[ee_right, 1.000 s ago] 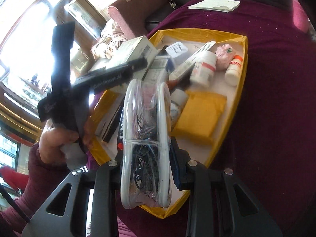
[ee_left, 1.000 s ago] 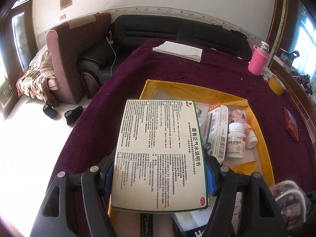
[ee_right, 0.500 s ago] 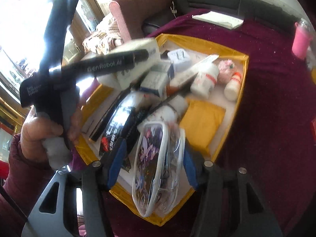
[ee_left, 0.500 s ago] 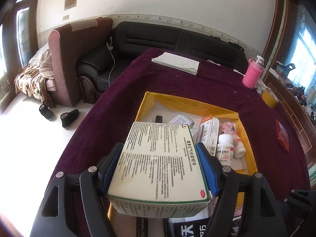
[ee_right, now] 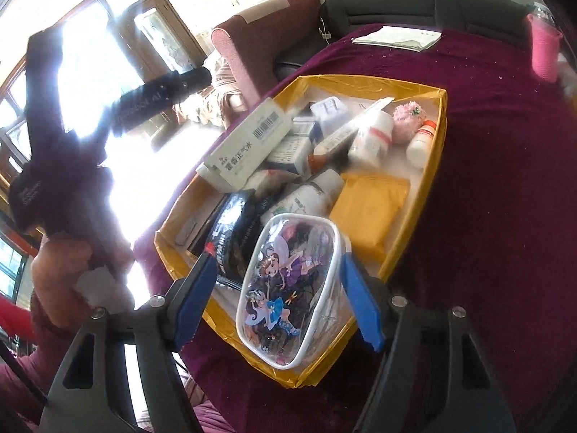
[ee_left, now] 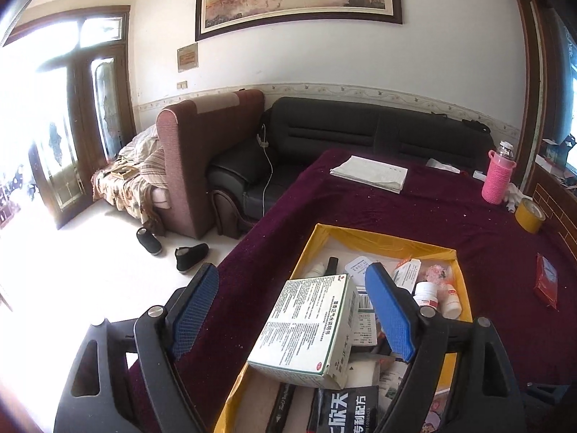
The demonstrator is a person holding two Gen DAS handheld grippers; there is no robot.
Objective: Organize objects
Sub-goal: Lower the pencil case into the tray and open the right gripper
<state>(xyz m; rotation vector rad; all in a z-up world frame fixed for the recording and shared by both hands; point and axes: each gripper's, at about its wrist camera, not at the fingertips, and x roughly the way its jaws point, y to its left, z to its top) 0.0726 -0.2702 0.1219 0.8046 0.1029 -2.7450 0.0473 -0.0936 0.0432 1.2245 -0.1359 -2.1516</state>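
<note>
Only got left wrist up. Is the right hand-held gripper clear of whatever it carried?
Observer: Its jaws are opening; the right hand-held gripper straddles a clear cartoon-print pouch, pads not pressing it.
Operator: Where's the pouch sitting?
Observer: At the near corner of the yellow tray, leaning partly over its edge.
Operator: My view shows the white medicine box dropped. What's on its other side?
Observer: The white medicine box shows a barcode and lies tilted on smaller boxes at the tray's left wall.
</note>
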